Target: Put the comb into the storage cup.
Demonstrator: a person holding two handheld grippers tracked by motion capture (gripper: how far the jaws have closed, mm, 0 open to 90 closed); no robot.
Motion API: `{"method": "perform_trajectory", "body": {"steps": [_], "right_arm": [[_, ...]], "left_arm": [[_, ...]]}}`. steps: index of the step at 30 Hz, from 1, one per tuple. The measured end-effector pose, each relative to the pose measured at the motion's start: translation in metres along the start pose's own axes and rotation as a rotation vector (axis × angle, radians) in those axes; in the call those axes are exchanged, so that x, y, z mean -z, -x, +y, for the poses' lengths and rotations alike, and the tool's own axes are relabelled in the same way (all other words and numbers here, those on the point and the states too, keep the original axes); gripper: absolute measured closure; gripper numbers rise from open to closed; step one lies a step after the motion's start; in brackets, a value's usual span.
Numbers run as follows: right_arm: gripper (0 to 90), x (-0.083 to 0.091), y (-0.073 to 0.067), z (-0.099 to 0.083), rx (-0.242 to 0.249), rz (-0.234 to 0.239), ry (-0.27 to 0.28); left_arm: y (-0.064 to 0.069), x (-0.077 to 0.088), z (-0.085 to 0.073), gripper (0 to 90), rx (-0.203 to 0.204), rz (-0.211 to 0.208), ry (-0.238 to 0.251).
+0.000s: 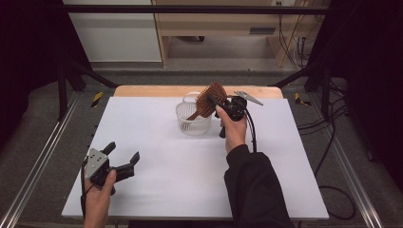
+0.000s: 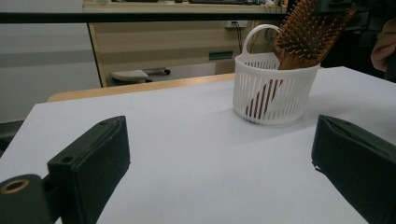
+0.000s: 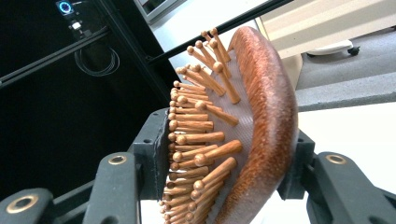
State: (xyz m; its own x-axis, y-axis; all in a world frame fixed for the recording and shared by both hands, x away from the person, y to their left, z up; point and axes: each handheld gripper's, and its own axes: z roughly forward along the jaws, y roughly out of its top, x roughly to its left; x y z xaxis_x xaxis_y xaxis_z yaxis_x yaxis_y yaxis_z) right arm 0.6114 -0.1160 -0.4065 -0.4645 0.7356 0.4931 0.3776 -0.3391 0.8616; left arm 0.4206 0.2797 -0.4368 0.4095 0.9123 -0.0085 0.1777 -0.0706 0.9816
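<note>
Standing with its handle down inside the white basket (image 1: 193, 118), the wooden hairbrush (image 1: 209, 99) leans to the right, its bristled head rising above the rim. The head sits between the two jaws of the right gripper (image 1: 215, 102): in the right gripper view one black pad meets the tips of the wooden bristles (image 3: 196, 140) on the left, and the other pad lies against the smooth rounded back (image 3: 273, 121) on the right, so the jaws bracket the head across its thickness. Whether the pads press firmly or merely touch cannot be told. The basket, slatted and with a loop handle, stands on the white table (image 1: 157, 142) towards its far edge, near the middle. The right hand (image 1: 232, 128) holds its gripper just right of the basket, with a dark sleeve behind it. Well apart, near the table's near left corner, the left gripper (image 1: 124, 156) rests low in the left hand (image 1: 97, 197), its jaws spread wide with nothing between them, pointing towards the basket.
</note>
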Motion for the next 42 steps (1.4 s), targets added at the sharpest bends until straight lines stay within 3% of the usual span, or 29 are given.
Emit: {"method": "perform_trajectory", "body": {"steps": [24, 42], "right_arm": [[36.2, -0.0008, -0.0011, 0.0014, 0.052, 0.0, -0.052], [18.6, -0.0001, -0.0018, 0.0021, 0.066, -0.026, -0.068]], "left_arm": [[0.0001, -0.0008, -0.0006, 4.5, 0.003, -0.002, -0.007], [0.0001, -0.001, -0.0007, 4.5, 0.003, -0.002, -0.008]]}}
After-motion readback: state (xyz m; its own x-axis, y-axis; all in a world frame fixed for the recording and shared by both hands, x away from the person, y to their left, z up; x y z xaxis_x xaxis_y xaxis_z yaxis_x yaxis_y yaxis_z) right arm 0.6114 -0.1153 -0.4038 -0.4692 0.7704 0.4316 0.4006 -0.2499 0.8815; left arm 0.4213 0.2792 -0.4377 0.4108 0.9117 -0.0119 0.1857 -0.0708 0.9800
